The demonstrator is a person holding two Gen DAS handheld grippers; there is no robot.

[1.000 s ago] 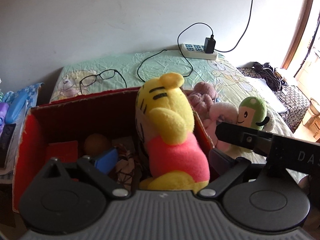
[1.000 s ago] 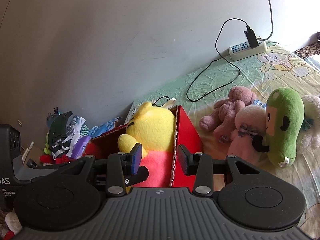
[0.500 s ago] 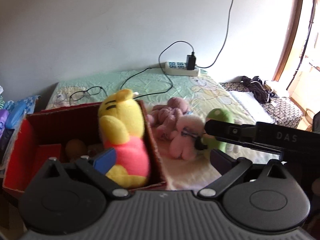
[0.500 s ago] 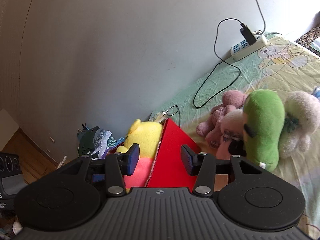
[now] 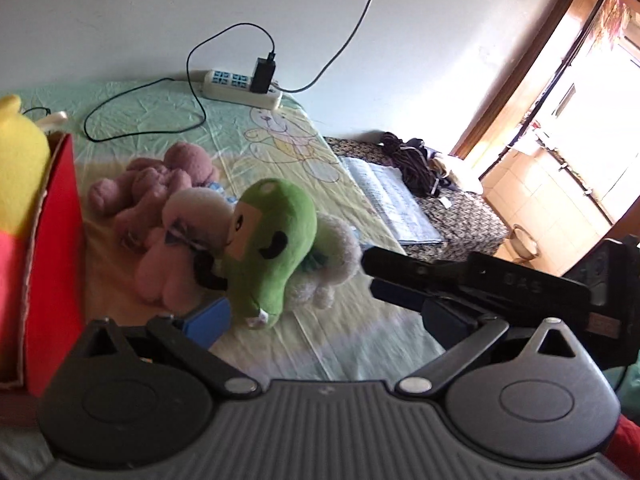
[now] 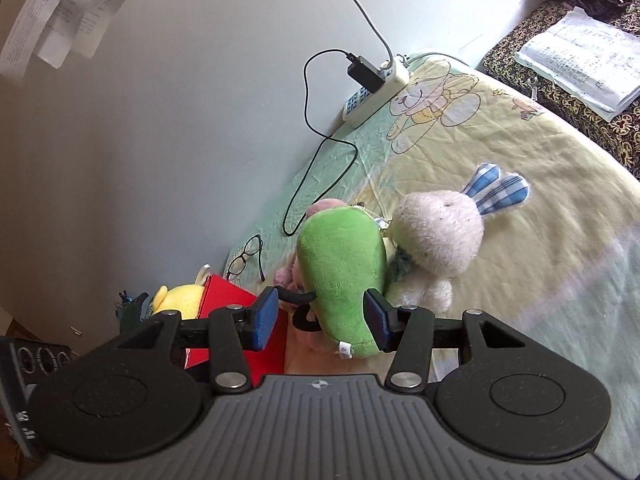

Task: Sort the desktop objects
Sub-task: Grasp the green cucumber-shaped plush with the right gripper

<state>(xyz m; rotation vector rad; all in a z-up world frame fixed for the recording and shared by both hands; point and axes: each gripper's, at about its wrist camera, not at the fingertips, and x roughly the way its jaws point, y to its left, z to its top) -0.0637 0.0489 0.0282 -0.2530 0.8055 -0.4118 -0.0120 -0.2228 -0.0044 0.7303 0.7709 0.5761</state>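
Right wrist view looks down on the right gripper, whose blue-padded fingers stand wide apart on either side of the green plush toy. The pads flank its lower end without visibly pressing into the fleece, so nothing is clamped. The toy is a fat, rounded pear shape in short bright-green pile, with black stitched limbs and a small white sewn-in label at its bottom edge. It lies on a pale yellow-green bedsheet, thin crinkled cotton printed with cartoon bears. Pressed against its side is a white plush rabbit of nubbly, worn fleece with blue checked fabric ears. A pink plush peeks out behind the green one.

Left wrist view shows the left gripper held low over the sheet, its jaws spread wide and empty, one blue pad just beside the green toy's base. From here the pile reads clearly: a dusty mauve plush, the pale pink one and the green toy huddled together and touching. At the left edge stands a red cardboard box with raw corrugated rims, holding a yellow bear plush in a coral-pink shirt. A white plastic power strip with a black charger and looping cable lies by the plain wall.
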